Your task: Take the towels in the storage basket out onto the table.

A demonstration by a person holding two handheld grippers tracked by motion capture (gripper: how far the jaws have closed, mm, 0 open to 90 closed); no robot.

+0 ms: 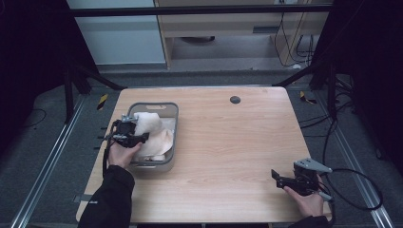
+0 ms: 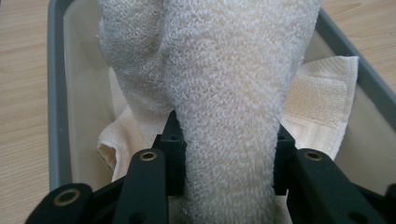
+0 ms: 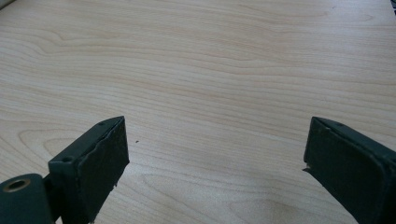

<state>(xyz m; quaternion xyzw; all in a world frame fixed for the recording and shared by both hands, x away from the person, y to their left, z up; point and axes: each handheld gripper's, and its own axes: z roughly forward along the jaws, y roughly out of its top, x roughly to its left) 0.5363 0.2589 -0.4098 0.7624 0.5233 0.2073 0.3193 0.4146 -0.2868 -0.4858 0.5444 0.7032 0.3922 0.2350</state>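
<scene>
Cream-white terry cloth, a thick looped towel (image 2: 224, 93), is bulging up between the black jaws of the left gripper (image 1: 127, 134), and the pads are pressing into it from both sides, so the claw is clamping firmly on the fabric. In the left gripper view the pinched towel is rising in a fat fold and spreading wider above the jaws, over the inside of a grey rectangular plastic basket (image 2: 55, 93). Under it, a second cream-coloured folded cloth (image 2: 322, 98) with a woven band is lying flat on the basket's pale floor, reaching toward one wall.

From the high view, the basket (image 1: 173, 137) is sitting on the left part of the light wooden table (image 1: 228, 156), close to the person's side, and the towel (image 1: 148, 122) is standing out of it just beside the left gripper. A hand in a dark sleeve is holding that gripper at the basket's near left corner.

Well apart, near the table's near right corner, the right gripper (image 1: 278, 176) is lying low over the bare wood with a cable trailing from it. In the right gripper view its two jaws are standing wide apart, gripping nothing.
</scene>
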